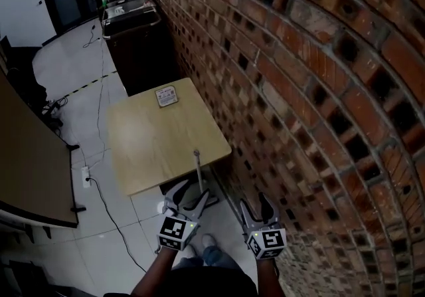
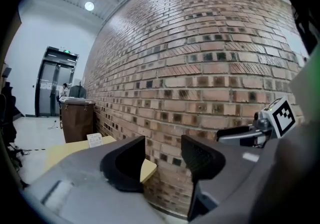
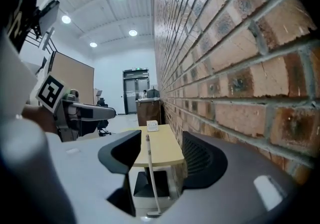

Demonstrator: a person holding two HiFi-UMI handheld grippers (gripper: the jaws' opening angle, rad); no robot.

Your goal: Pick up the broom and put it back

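Head view: the broom [image 1: 198, 171] is seen leant at the counter [image 1: 153, 136] near edge. The left hand-held gripper [image 1: 188, 196] and right hand-held gripper [image 1: 255, 204] are held before the counter, jaws parted, empty.

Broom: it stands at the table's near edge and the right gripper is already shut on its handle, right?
No. The broom does stand at the table's near edge, but the right gripper is open, jaws apart, the handle beyond them, untouched. The right gripper view shows this.
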